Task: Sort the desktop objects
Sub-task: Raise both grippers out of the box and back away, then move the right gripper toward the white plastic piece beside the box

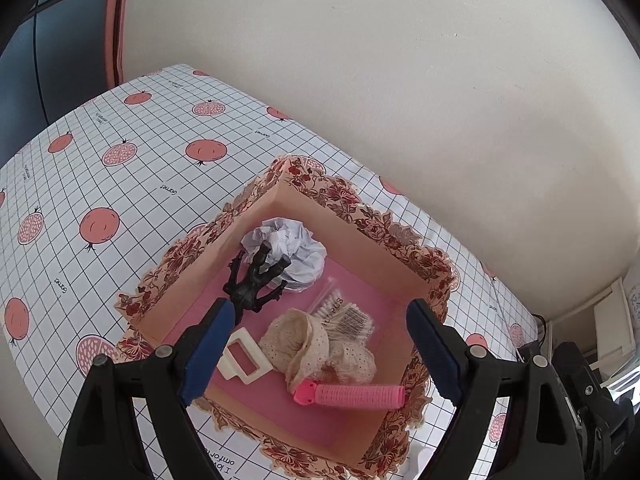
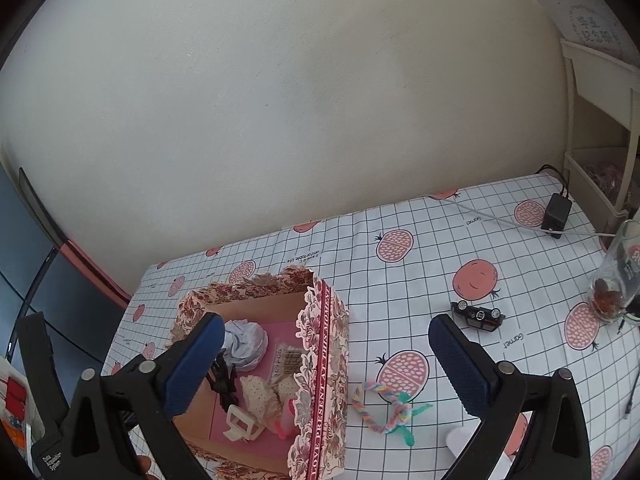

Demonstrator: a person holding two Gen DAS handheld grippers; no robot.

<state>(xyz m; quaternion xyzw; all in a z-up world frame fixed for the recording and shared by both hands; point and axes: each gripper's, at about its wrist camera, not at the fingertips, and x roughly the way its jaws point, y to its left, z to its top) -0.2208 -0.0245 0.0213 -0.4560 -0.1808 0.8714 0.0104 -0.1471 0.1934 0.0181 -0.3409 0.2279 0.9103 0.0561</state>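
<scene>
A cardboard box with a floral rim (image 1: 360, 212) (image 2: 320, 360) and a pink floor stands on the tablecloth. Inside lie crumpled white paper (image 1: 292, 248), a black claw clip (image 1: 252, 284), a bag of cotton swabs (image 1: 344, 314), beige lace cloth (image 1: 308, 344), a white hair clip (image 1: 244, 356) and a pink hair roller (image 1: 356, 396). My left gripper (image 1: 319, 305) hangs open above the box, holding nothing. My right gripper (image 2: 325, 321) is open and empty, straddling the box's right wall. To its right a rainbow rope toy (image 2: 384, 408) and an overturned black toy car (image 2: 478, 315) lie on the cloth.
The wall runs close behind the table. A glass jar (image 2: 616, 280) stands at the far right, with a black power adapter (image 2: 554, 214) and its white cable behind it. A small white object (image 2: 460, 440) lies near my right finger. A cream shelf (image 2: 600, 140) stands past the table's right end.
</scene>
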